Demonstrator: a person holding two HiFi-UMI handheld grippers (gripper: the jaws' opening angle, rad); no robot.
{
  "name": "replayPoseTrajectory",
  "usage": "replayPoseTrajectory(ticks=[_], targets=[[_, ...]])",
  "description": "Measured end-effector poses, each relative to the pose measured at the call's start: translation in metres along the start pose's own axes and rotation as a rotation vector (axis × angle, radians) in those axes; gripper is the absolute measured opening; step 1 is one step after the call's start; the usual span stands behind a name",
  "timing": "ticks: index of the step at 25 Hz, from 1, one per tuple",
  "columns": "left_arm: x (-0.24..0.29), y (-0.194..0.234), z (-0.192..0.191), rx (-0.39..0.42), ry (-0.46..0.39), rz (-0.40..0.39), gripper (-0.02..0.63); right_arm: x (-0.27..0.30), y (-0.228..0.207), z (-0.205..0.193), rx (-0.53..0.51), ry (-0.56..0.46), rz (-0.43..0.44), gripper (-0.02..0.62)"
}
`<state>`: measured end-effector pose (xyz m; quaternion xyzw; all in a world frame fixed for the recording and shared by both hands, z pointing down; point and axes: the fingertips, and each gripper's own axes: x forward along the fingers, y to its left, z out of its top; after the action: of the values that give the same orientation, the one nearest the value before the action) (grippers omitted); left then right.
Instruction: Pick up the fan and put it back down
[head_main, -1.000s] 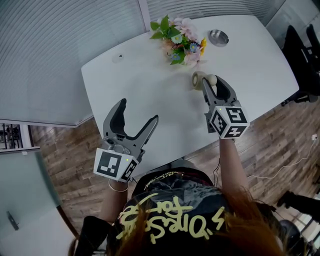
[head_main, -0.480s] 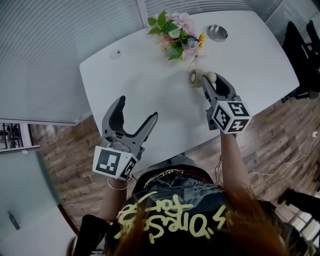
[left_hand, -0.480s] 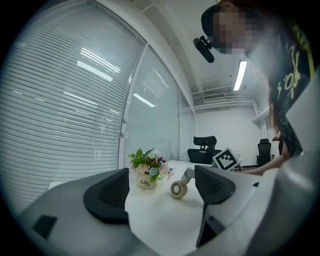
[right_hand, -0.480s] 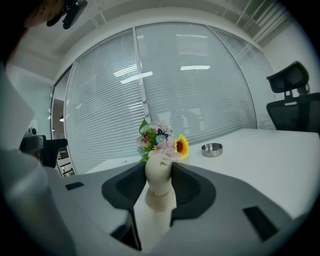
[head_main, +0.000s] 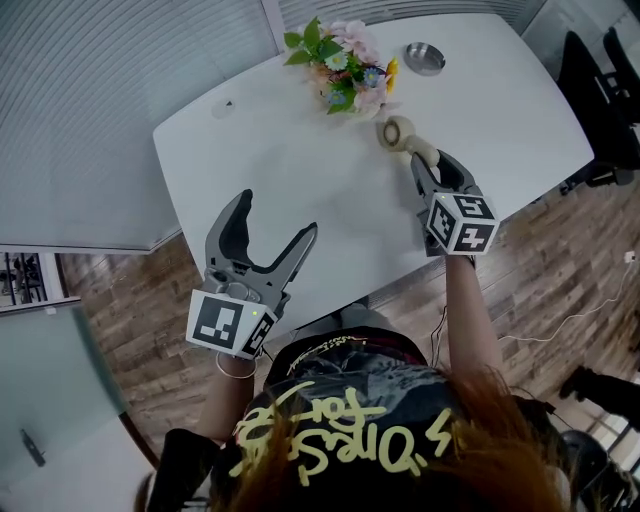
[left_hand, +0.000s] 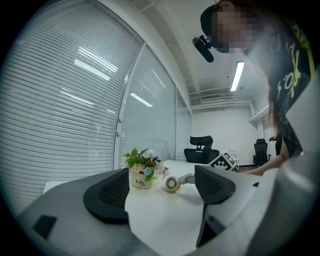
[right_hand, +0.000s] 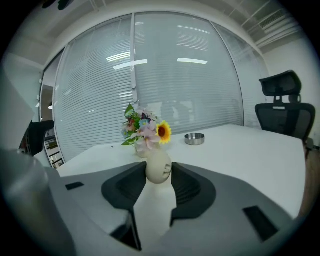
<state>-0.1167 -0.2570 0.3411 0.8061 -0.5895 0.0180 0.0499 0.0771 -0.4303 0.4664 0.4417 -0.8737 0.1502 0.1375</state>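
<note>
Jaws of right gripper (head_main: 428, 158) pinch cream handle of fan (head_main: 398, 133), half-closed round it. We see fan's round head just beside flower pot (head_main: 345, 82), toward far edge of tabletop (head_main: 290, 150); resting or barely clear, we cannot tell. Metal dish (head_main: 425, 57) near far right corner. Left gripper (head_main: 278, 213) wide, empty, over near edge.

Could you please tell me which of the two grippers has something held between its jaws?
The right gripper: its jaws are closed on the handle of the cream fan. The left gripper has its jaws wide apart with nothing between them.
</note>
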Motion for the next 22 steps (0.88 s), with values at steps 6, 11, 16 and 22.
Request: replayPoseTrajectory(ticks=[6,11,16,22], targets=[[-0.003,-0.006,0.000,0.003,0.002,-0.009,0.411,-0.002,-0.014,-0.018,0.031,0.056,-0.038,0.161],[-0.001,-0.007,-0.002,0.006,0.007,-0.012,0.411,0.001,-0.014,-0.033,-0.024,0.102,-0.049,0.161],[-0.001,-0.007,-0.003,0.004,0.012,-0.015,0.411,0.001,-0.011,-0.045,-0.067,0.144,-0.056,0.161],[0.000,-0.008,-0.006,-0.002,0.016,-0.025,0.411,0.001,-0.008,-0.057,-0.111,0.185,-0.062,0.161]])
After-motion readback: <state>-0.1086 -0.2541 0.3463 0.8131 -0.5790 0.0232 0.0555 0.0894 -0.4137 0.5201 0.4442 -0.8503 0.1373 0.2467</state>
